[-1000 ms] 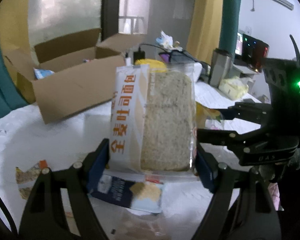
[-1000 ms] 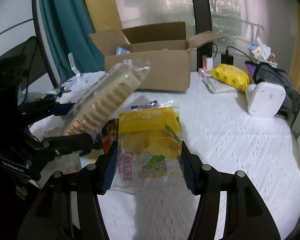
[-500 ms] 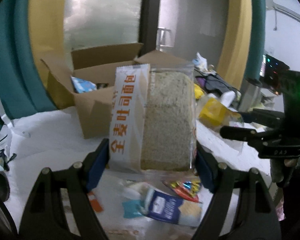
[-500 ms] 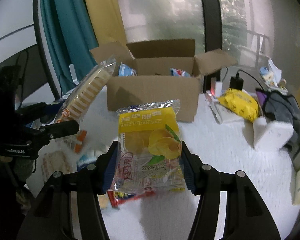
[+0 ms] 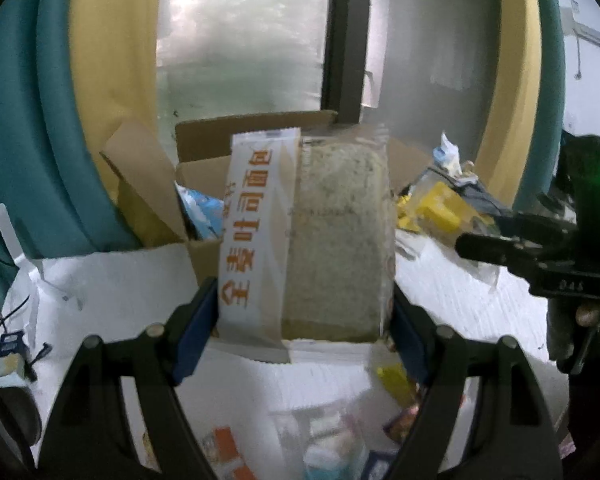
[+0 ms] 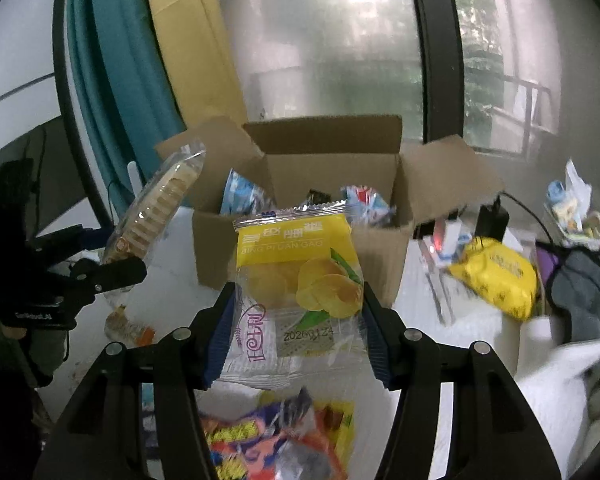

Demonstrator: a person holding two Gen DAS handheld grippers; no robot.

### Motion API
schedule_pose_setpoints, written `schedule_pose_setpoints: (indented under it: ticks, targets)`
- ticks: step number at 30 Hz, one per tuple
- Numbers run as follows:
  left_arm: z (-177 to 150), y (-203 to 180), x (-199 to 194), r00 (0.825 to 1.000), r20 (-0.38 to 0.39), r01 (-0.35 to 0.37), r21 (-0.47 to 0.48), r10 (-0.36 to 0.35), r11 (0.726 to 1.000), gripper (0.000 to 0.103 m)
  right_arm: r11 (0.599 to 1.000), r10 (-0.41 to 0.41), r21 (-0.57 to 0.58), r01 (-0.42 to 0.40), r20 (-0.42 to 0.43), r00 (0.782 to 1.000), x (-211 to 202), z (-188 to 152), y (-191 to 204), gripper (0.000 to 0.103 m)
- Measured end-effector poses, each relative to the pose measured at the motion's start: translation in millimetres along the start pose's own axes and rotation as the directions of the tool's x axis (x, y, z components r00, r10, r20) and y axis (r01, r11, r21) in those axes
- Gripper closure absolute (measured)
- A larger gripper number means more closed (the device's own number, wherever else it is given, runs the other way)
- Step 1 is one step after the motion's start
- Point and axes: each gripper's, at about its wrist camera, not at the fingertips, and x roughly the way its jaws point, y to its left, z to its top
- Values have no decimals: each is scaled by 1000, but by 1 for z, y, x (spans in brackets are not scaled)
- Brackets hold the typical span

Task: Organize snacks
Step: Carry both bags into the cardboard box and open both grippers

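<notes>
Where teal curtains (image 6: 112, 92) hang, cluttered white tabletop (image 6: 420, 360), misted window (image 6: 332, 40).

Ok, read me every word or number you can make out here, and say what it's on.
"全麦吐司面包": bread pack in the left tool.
"BING PI LAN GAO": yellow snack pack in the right tool.
"2026", rest of the date blurred: same pack.
Print on the snacks below and the yellow bag: too blurred to read.

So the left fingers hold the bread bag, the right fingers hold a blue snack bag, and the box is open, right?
Not quite. The snack bag in the right fingers is yellow, not blue, as the right wrist view shows. The left fingers do hold the bread bag, and the box is open.
</notes>
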Motion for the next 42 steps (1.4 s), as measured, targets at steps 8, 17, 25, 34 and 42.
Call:
schedule_pose_setpoints:
  ticks: [8,17,25,34,42]
  targets:
    - [31,17,43,1000,-6,-31,-31,31,999,23,1000,1,-7,-1,27,1000,30,30,-18,42]
    - [58,28,91,998,-3,-55,-54,55,997,23,1000,-12,20,11,54,998,68,58,-38,42]
    - [73,37,125,996,-6,-84,-65,84,994,22,999,-29,42,27,53,998,105,77,-55,42]
    - [83,47,152,997,-29,-78,-117,75,990,15,993,-65,104,59,56,996,141,88,-73,33]
    - [82,45,131,997,20,-69,-126,72,990,13,993,-83,91,76,67,994,138,86,-72,26]
